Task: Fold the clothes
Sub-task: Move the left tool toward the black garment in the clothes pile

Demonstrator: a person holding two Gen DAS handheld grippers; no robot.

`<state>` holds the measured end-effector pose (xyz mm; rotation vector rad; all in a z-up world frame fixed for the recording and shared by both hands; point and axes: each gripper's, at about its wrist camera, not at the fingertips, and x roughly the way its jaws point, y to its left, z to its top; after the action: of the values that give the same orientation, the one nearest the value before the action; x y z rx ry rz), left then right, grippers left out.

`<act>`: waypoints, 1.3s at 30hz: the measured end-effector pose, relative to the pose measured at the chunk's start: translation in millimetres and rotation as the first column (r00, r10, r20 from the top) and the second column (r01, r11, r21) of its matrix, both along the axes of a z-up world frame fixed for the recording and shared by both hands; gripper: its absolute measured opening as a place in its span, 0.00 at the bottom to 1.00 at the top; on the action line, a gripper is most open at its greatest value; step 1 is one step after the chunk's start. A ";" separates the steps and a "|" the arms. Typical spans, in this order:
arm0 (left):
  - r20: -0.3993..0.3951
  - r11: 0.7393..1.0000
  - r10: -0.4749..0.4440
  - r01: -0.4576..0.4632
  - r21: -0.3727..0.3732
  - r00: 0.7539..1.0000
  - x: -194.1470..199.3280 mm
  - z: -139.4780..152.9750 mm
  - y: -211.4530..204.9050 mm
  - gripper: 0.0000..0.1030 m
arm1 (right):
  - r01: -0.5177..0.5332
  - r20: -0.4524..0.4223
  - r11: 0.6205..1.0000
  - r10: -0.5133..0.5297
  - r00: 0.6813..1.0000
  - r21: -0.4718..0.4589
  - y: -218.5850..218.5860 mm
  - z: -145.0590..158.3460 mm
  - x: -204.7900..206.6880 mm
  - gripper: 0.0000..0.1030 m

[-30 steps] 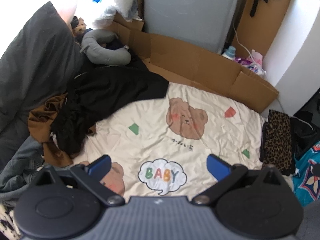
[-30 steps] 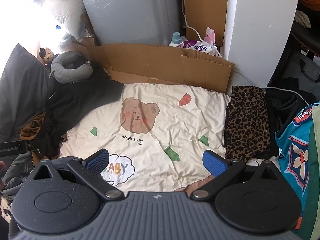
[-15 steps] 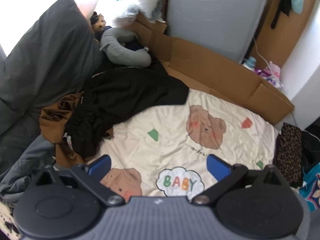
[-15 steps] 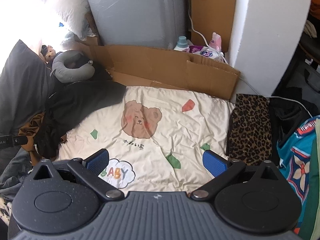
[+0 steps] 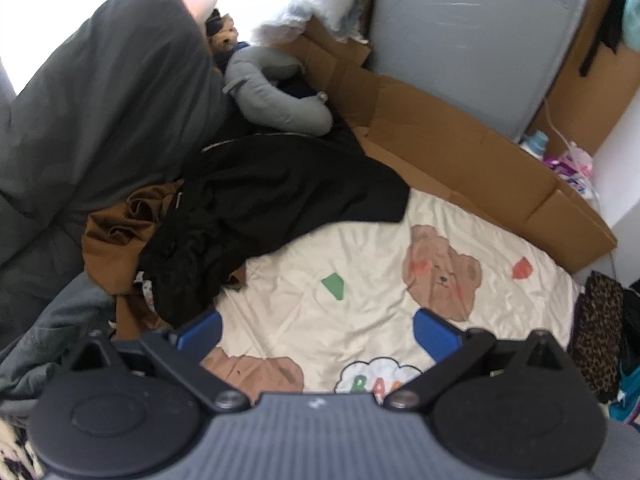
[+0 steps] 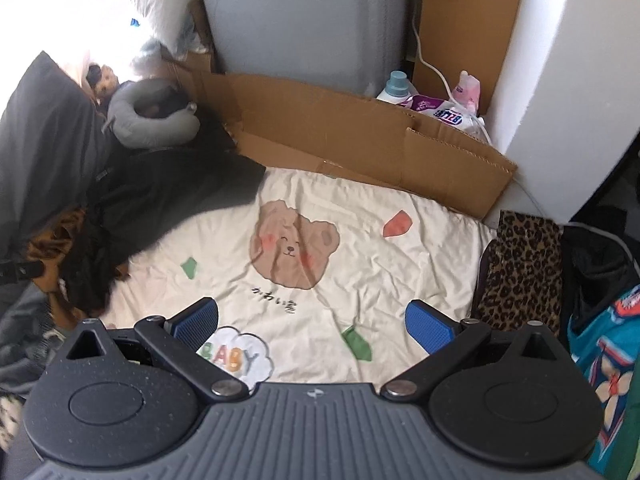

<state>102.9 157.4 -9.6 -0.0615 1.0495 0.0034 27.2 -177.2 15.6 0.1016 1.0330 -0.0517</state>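
Clothes pile (image 5: 256,216), black jacket over a brown garment, sits at the left edge of the cream bear blanket (image 5: 360,280). Left gripper (image 5: 318,330) & right gripper (image 6: 312,320) hover above the blanket w/ jaws spread wide, holding nothing.
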 end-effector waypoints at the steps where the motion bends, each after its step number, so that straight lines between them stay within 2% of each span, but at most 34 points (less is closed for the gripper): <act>1: 0.001 1.000 0.009 -0.009 0.003 1.000 3.1 -3.6 4.8 0.99 | -0.007 -0.005 1.000 0.007 1.000 -0.011 2.0 -4.4 5.2 1.00; 9: 0.002 0.997 0.080 -0.080 0.015 0.997 29.4 -35.9 45.9 0.97 | -0.062 -0.036 0.996 0.060 0.998 -0.058 17.3 -40.8 52.6 1.00; 14: -0.019 0.994 0.101 -0.100 0.045 0.995 44.1 -58.2 66.2 0.94 | -0.117 -0.062 0.990 0.113 0.992 -0.077 30.0 -65.7 77.4 1.00; 16: -0.033 0.994 0.104 -0.104 0.016 0.994 49.1 -66.5 74.0 0.93 | -0.134 -0.067 0.988 0.129 0.989 -0.080 36.2 -75.4 86.3 1.00; 22: -0.036 0.993 0.113 -0.112 0.037 0.993 61.2 -89.8 89.2 0.94 | -0.159 -0.085 0.981 0.150 0.985 -0.110 56.1 -108.1 109.5 1.00; 30: -0.079 0.981 0.191 -0.189 0.039 0.978 77.8 -127.9 122.5 0.98 | -0.168 -0.123 0.981 0.157 0.980 -0.094 79.2 -152.2 123.9 1.00; 35: -0.082 0.975 0.220 -0.216 0.056 0.972 89.6 -147.6 141.0 0.98 | -0.211 -0.127 0.974 0.200 0.972 -0.081 99.9 -171.4 136.2 1.00; 39: -0.061 0.979 0.203 -0.202 0.015 0.977 99.2 -154.9 151.2 0.99 | -0.241 -0.116 0.968 0.232 0.966 -0.069 113.4 -186.1 147.8 1.00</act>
<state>202.2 308.6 -164.5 -0.1615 1.1016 0.1955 175.0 -63.9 -170.5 -0.1010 1.1422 0.1189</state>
